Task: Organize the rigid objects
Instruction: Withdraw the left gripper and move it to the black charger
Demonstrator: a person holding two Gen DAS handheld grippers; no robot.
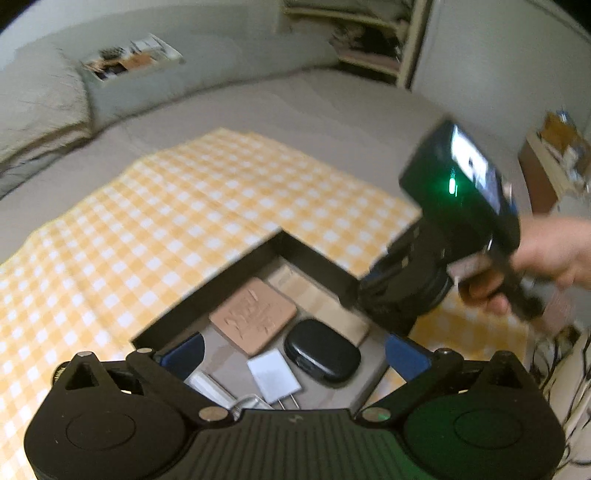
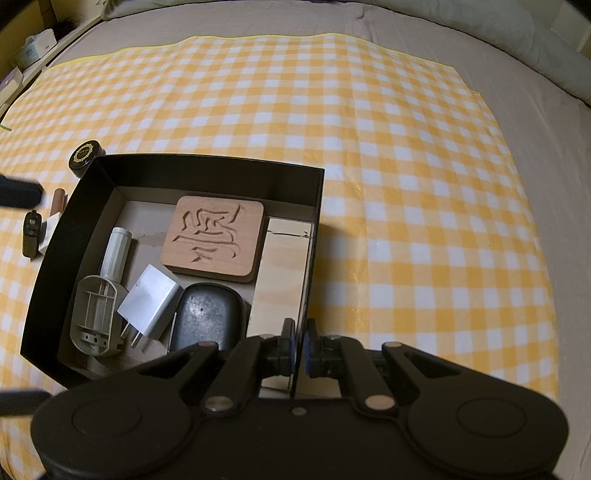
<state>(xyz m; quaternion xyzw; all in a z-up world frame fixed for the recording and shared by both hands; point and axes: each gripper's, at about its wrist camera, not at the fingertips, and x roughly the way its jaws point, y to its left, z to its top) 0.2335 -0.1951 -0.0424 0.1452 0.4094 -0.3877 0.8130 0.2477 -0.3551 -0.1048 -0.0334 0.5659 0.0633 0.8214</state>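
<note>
Right tongs (image 2: pixel 300 345) pinch the black box (image 2: pixel 207 164) wall (left tongs (image 1: pixel 295 356) spread wide above it).

A bedroom in a home. The work surface is a bed (image 2: pixel 498 110) with a grey sheet, over which a yellow-and-white checked cloth (image 2: pixel 406 184) is spread. In the right wrist view a pale pillow (image 2: pixel 480 22) lies along the bed's edge at 1 o'clock. In the left wrist view a folded grey quilt (image 1: pixel 40 103) sits at 10 o'clock, with a recessed wall niche (image 1: pixel 133 59) of small blurred items at 11 o'clock. Cluttered shelves (image 1: pixel 369 33) stand at 1 o'clock beside a white wall, and a low stand (image 1: pixel 554 158) piled with household items at 3 o'clock.
</note>
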